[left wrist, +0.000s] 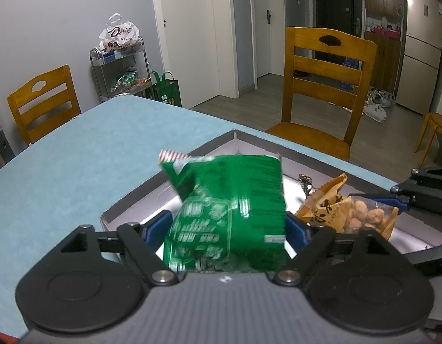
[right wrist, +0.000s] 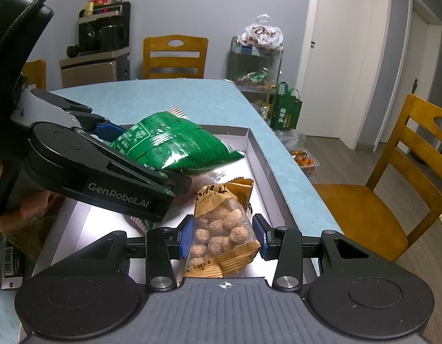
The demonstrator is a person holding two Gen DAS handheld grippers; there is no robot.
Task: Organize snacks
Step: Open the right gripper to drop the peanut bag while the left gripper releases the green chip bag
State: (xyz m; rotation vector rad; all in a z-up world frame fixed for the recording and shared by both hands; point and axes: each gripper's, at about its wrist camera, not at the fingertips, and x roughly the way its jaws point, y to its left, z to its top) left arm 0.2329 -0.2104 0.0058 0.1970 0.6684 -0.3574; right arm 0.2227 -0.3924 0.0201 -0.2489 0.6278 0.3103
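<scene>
The green snack bag sits squeezed between the blue pads of the left gripper, jaws clamped on its lower half, held over the near left part of the shallow grey box. Just to its right, the orange packet of round brown snacks is pinched across its clear window by the right gripper, low over the box's shiny floor. Box rests on the blue table, wooden chair beyond the far edge.

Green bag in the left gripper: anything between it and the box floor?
Partly. The green bag hangs over the box, and the orange snack pack, held in the right gripper, lies just below its lower edge.
</scene>
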